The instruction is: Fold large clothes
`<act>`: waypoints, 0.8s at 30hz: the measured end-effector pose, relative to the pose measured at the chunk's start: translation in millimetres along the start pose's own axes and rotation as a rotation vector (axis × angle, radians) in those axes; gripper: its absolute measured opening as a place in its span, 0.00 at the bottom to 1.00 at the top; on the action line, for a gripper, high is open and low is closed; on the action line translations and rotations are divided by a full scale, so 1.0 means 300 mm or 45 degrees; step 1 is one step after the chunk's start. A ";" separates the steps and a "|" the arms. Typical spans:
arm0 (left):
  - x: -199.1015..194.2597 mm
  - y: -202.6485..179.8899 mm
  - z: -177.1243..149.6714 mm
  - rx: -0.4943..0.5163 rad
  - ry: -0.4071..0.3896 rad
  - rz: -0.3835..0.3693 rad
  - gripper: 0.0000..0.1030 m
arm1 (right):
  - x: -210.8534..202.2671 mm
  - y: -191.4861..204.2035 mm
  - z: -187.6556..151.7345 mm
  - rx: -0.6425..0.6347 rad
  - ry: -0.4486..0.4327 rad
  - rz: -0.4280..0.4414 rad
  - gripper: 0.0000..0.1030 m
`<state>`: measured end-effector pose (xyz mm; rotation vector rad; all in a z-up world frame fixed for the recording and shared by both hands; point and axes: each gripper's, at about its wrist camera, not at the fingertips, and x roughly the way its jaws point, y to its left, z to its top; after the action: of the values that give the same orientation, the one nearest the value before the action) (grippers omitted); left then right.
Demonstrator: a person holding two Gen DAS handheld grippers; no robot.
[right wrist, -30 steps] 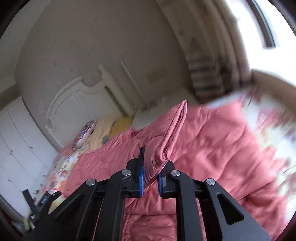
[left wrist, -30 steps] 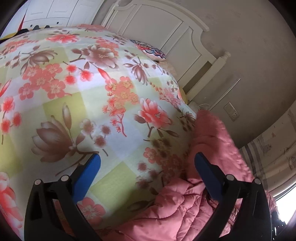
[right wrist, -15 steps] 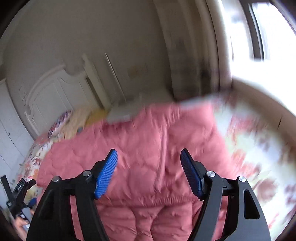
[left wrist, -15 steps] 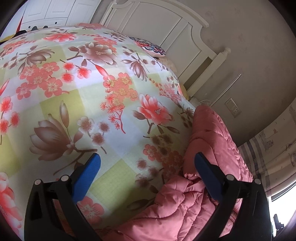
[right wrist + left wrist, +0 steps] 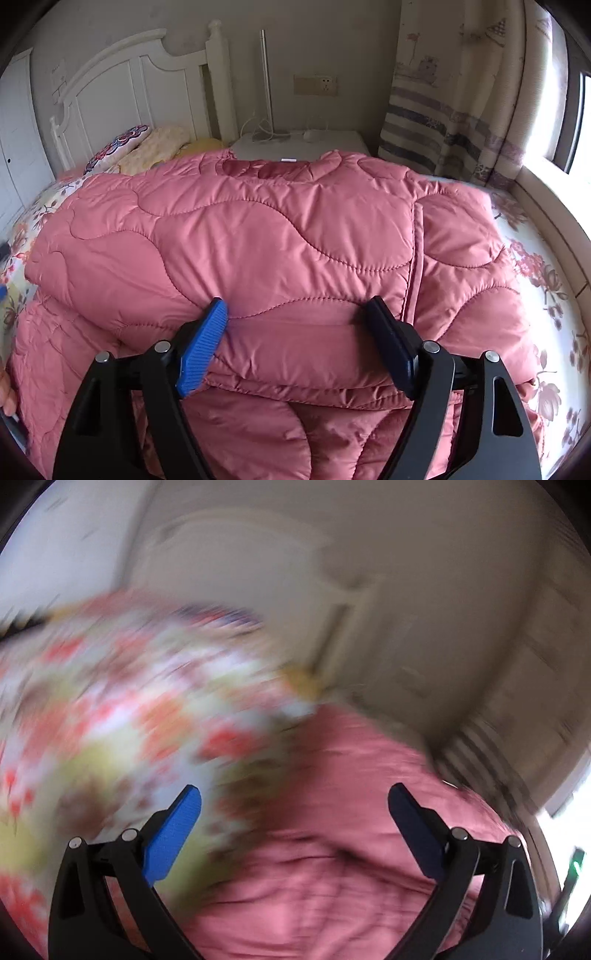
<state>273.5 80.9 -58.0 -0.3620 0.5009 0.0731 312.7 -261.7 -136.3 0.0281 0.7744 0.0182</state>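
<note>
- Your right gripper [image 5: 295,314] had its jaws spread and opening wider; a fold of the pink quilted jacket [image 5: 258,236] bulged between them, but the blue pads [image 5: 203,347] did not pinch it.
- Your left gripper [image 5: 293,801] was spread wide with nothing between its pads; its view was heavily blurred, so little else there could be told.
- Taking the white headboard [image 5: 122,85] as the landmark: the jacket lay on the bed in front of it and towards the window side, folded over on itself, with its collar end nearest the headboard side.
- One upper layer of the jacket lay across a lower layer, and a straight seam edge ran down it on the window side.
- Between the headboard and the jacket sat a patterned pillow [image 5: 118,147] and a pale yellow cloth [image 5: 162,147].
- Just beside the headboard's post, towards the window, stood a white nightstand [image 5: 325,142], with a wall socket [image 5: 316,85] above it.
- Farther from the headboard on that same side hung a striped curtain [image 5: 443,136].
- Floral bedsheet [image 5: 543,295] showed on both sides of the jacket; in the left wrist view it [image 5: 122,709] lay to the headboard's near side, with the jacket [image 5: 332,867] below your gripper.
</note>
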 end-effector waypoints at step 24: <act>0.510 -0.194 0.068 0.349 0.528 0.104 0.98 | 0.003 -0.038 0.004 0.067 0.014 0.099 0.80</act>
<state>425.9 30.9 -96.4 -0.0848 0.9250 0.0069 314.2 -272.9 -136.6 0.1085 0.7840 0.0715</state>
